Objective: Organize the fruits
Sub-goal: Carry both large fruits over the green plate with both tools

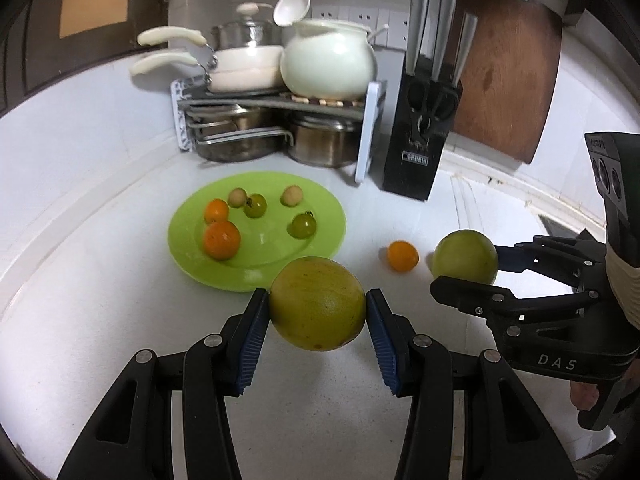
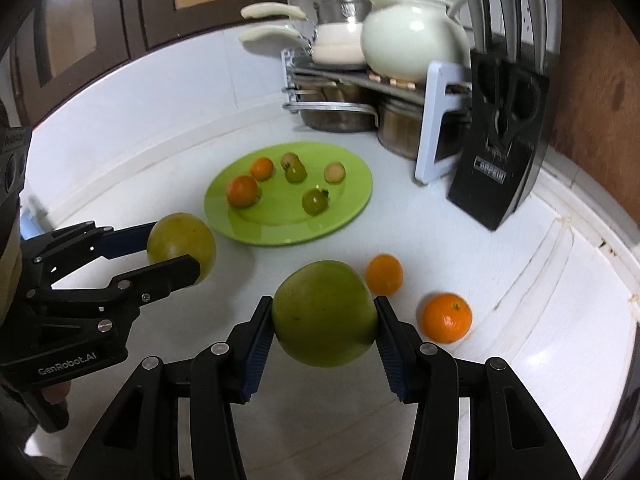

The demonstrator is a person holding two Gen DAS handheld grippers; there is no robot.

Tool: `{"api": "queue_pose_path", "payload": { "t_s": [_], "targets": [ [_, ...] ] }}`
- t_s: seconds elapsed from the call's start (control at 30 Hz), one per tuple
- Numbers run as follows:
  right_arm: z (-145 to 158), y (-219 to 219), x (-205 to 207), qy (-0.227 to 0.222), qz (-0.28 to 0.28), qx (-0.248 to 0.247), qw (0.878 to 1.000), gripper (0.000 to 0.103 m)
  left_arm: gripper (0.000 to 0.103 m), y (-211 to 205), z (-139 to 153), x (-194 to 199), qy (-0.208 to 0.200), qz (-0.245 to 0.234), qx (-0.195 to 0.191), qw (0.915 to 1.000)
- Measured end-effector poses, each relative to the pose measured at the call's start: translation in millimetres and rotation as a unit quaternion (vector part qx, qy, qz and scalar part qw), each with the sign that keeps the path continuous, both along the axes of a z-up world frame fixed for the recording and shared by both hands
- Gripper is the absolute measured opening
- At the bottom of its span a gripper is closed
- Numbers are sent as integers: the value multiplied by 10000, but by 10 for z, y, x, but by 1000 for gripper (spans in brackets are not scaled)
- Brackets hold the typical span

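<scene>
here, both grippers carry fruit above the counter [image 1: 100, 280]. the left gripper [image 1: 318, 312] has its jaws pinching a yellow-green fruit [image 1: 318, 304] across its middle, the blue pads [image 1: 256, 332] pressed on either side; the fruit hangs clear of the surface, just in front of the near rim of the plate [image 1: 320, 200]. the right gripper [image 2: 325, 318] likewise pinches a green fruit [image 2: 325, 314], held off the counter and well short of the plate. each gripper shows in the other's view, jaws closed on its load. the plate already holds six small pieces: two orange, two dark green with stems, and two pale ones, the last perhaps longans, though the view is too soft to be sure. two oranges are loose on the counter: a small orange [image 2: 384, 274] just beyond the right gripper and a larger orange [image 2: 446, 318] beside it, both apart from the plate. a pot rack [image 1: 276, 120] and a knife block [image 1: 424, 128] stand behind the plate. the step in hand reads as transport: both large fruits are lifted and not yet delivered. the next move calls for carrying each over the plate and lowering it onto a bare patch, the near right part looking freest, before spreading the jaws, so that the round fruit does not roll off or knock the small pieces. the two grippers will want to go in turn or on separate sides to avoid meeting over the plate. the loose oranges would be left to gather after that.
</scene>
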State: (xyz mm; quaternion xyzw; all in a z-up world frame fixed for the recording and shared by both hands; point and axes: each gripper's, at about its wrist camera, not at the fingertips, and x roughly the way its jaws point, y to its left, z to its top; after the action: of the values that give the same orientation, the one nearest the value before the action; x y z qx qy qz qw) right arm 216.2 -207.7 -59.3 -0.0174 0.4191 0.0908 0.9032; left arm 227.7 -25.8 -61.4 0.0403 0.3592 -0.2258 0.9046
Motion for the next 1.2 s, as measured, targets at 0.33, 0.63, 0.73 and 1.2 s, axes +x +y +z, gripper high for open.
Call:
{"api": "queue_pose_path", "payload": {
  "t_s": [0.33, 0.63, 0.73, 1.2],
  "targets": [
    [255, 98, 25, -361, 98, 187, 9991, 50, 49, 93, 268, -40, -359, 229, -37, 9991],
    [448, 185, 145, -659, 183, 266, 9973, 50, 49, 141, 491, 70, -649, 398, -47, 9971],
    [499, 192, 226, -715, 220, 300, 9967, 50, 49, 130, 533, 141, -698, 437, 1, 9966],
    [557, 221, 697, -721, 308, 280, 9965, 50, 49, 98, 531, 588, -699, 593, 213, 9956]
  ]
}}
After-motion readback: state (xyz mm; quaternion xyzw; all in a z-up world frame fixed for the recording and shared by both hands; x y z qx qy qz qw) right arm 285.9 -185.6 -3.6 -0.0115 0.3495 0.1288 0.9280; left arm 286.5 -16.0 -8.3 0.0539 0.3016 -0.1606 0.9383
